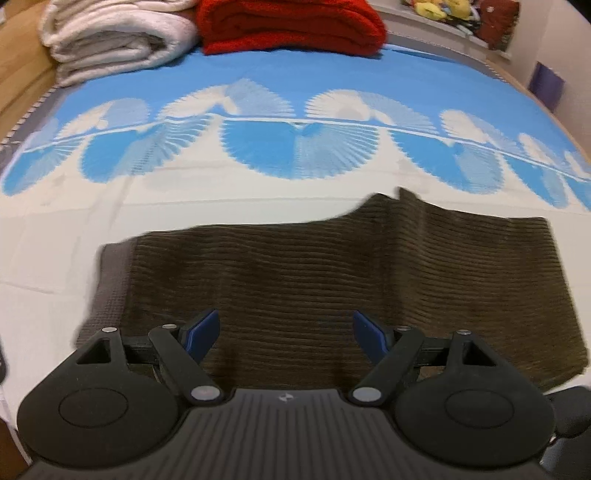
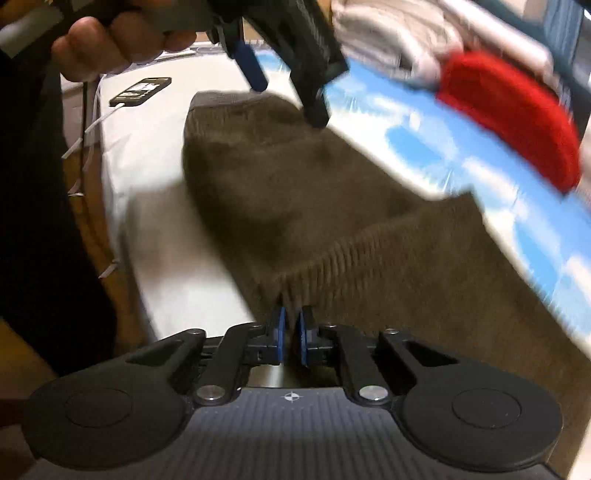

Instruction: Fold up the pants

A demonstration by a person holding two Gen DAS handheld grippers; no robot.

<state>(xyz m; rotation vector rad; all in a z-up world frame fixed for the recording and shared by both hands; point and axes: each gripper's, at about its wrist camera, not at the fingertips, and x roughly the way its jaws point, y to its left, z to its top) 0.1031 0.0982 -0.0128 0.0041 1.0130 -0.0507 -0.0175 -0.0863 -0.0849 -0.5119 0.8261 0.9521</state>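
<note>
The brown ribbed pants (image 1: 332, 280) lie folded on the blue-and-white bedspread (image 1: 258, 74), with the grey waistband at the left end. My left gripper (image 1: 284, 328) hovers just above the near edge of the pants, open and empty. It also shows in the right wrist view (image 2: 288, 99), held by a hand over the far waistband end. My right gripper (image 2: 290, 332) is shut on the near edge of the pants (image 2: 332, 229) and lifts that edge into a ridge. The right wrist view is blurred by motion.
A folded white blanket (image 1: 110, 37) and a folded red blanket (image 1: 291, 26) lie at the far end of the bed. A phone (image 2: 142, 90) with a white cable lies on the bed's left edge. Toys (image 1: 439, 9) sit on a shelf behind.
</note>
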